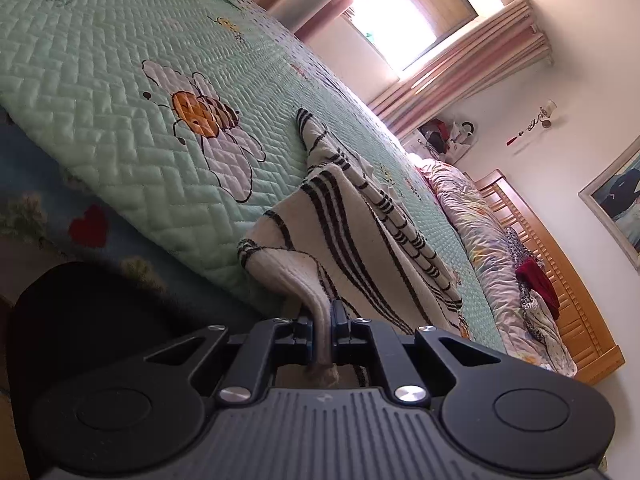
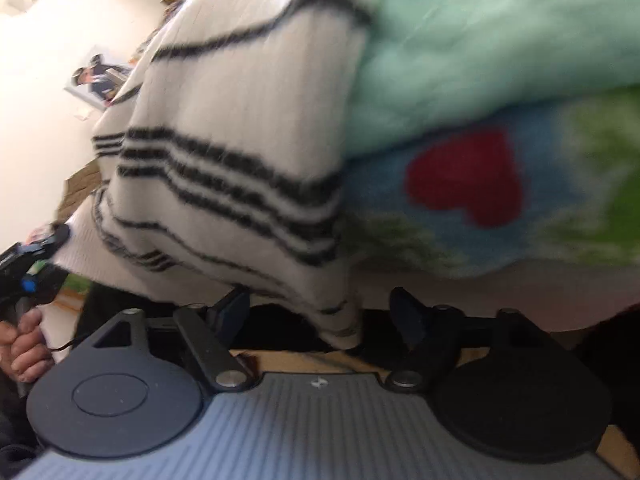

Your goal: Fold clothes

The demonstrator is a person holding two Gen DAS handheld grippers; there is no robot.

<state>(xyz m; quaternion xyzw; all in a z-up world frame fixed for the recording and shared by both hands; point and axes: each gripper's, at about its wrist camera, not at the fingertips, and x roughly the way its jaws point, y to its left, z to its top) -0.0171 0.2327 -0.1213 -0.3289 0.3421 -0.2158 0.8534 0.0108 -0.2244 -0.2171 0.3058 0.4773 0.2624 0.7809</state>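
The left gripper (image 1: 322, 320), low centre, was clamped on an edge of the striped sweater (image 1: 344, 220), probably to anchor it on the green quilt (image 1: 120, 80). The right gripper (image 2: 320, 312), jaws apart, had a hanging corner between them, unpinched.

Both grippers share one build: the left gripper (image 1: 322, 320) and right gripper (image 2: 320, 308) have black linkage arms with silver screws, round black discs at four and eight o'clock, and ribbed grey housing.
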